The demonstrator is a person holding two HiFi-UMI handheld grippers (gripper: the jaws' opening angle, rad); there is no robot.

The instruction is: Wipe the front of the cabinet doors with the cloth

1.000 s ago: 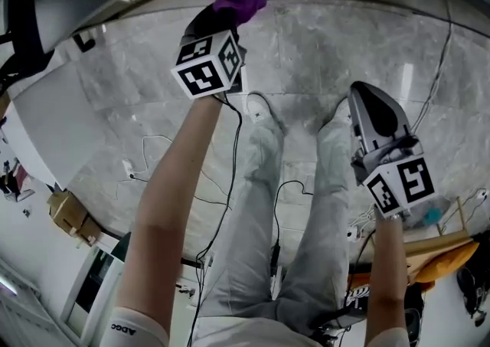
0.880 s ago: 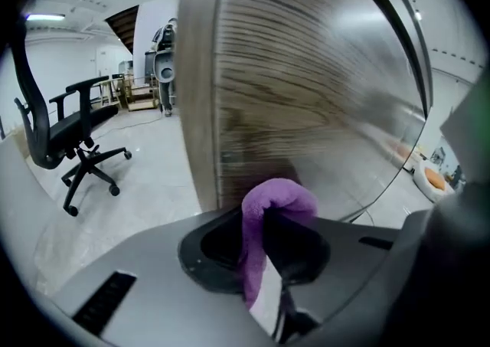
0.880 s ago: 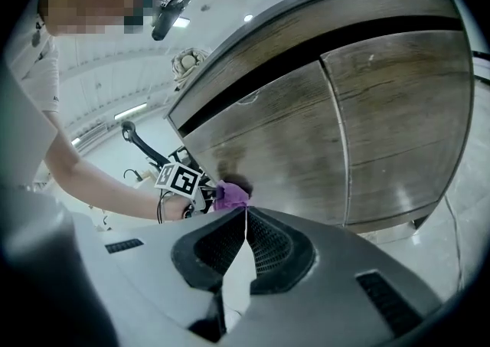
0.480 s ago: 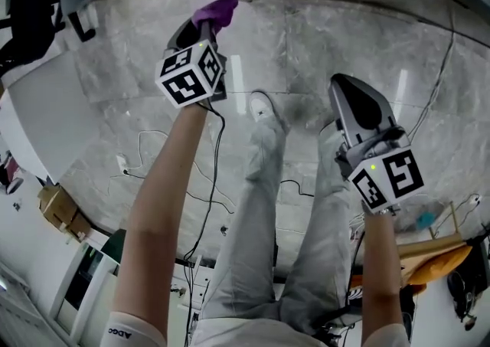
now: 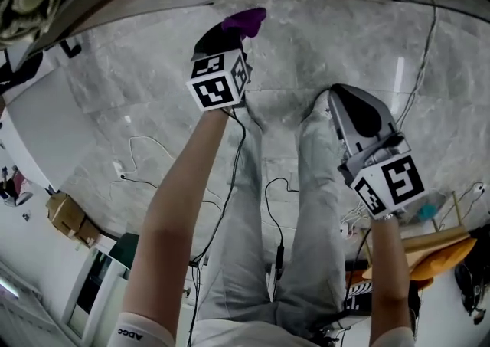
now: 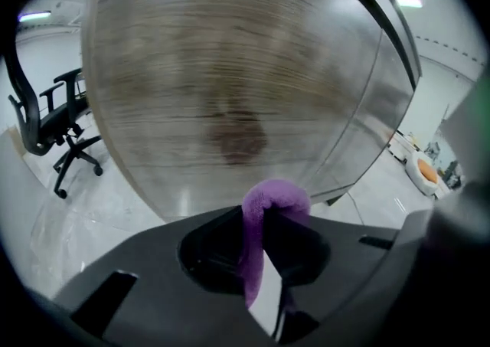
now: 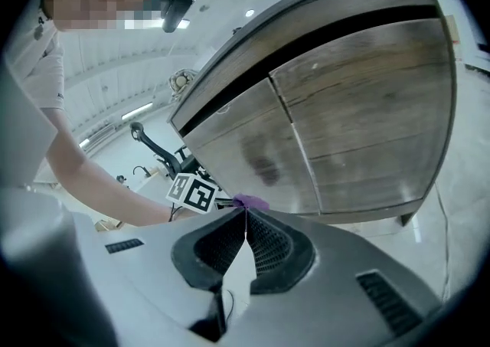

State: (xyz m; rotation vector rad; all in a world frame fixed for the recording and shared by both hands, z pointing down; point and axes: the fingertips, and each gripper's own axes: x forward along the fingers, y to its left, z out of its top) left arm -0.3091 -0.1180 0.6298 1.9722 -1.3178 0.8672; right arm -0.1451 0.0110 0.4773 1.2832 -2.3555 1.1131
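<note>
1. Nearest you, your right gripper point(image 7: 245, 219) hung idle over the floor point(image 5: 321, 39), just right of your legs point(image 5: 253, 207). Its jaws were pressed together with nothing between them, and it was well apart from the cabinet.
2. Farther out and to the left, your left gripper point(image 6: 268, 219) was clamped on the purple cloth point(image 6: 272, 200). A folded wad of it bulged past the jaw tips toward the cabinet.
3. Beyond the wad stood the left cabinet door point(image 7: 245, 142). The cloth sat low on it, near the bottom edge. No view settled whether it truly pressed the wood.
4. The right cabinet door point(image 7: 360, 108) lay farther right, with no gripper near it.
5. I judge you were in the wiping step, working the lower part of the left door. The next move called for firm contact with the wood and overlapping strokes up that door. After that you needed to shift right onto the other door, with your grasp tight enough that the wad did not slip.
</note>
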